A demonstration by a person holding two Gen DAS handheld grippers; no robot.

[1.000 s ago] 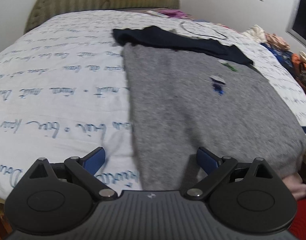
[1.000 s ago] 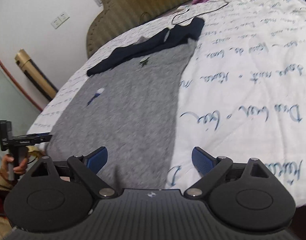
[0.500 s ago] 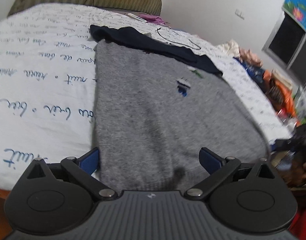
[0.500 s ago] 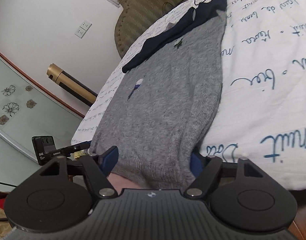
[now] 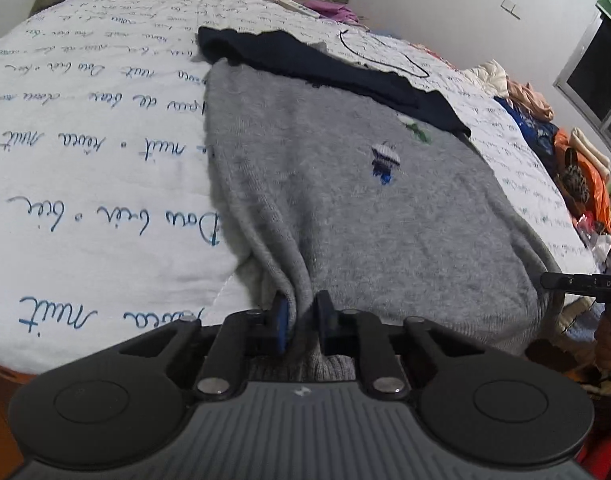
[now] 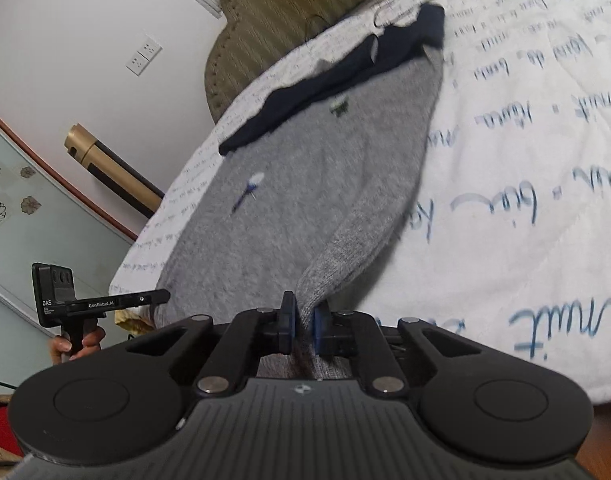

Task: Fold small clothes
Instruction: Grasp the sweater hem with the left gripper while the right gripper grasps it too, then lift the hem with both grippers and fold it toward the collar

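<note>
A bed (image 5: 85,184) fills most of both views, covered by a white quilt printed with blue handwriting; its olive padded headboard (image 6: 289,12) stands at the top of each frame. A grey knitted sweater (image 5: 345,208) lies spread flat on the quilt, running from the near bed edge at the bottom centre up toward the headboard, its hem hanging slightly over the edge. On the sweater's chest sit a small blue and white embroidered motif (image 5: 385,158) and a smaller green one (image 5: 419,133). A dark navy garment (image 5: 325,68) lies across the far end of the sweater, overlapping it, with a thin wire hanger (image 5: 385,56) just beyond on the quilt.

A heap of mixed clothes (image 5: 553,136) sits at the right edge of the left wrist view.

The left claw (image 5: 301,312) has just been closing and now pinches a gathered fold of the sweater's hem near its left corner, the knit bunching up between the blue pads. The right claw (image 6: 304,318) has likewise just been closing and pinches the ribbed hem at the other corner, the fabric pulled into a ridge rising from the pads.

In the lower left of the right wrist view, a person's hand (image 6: 79,344) grips the handle of the other tool.
</note>
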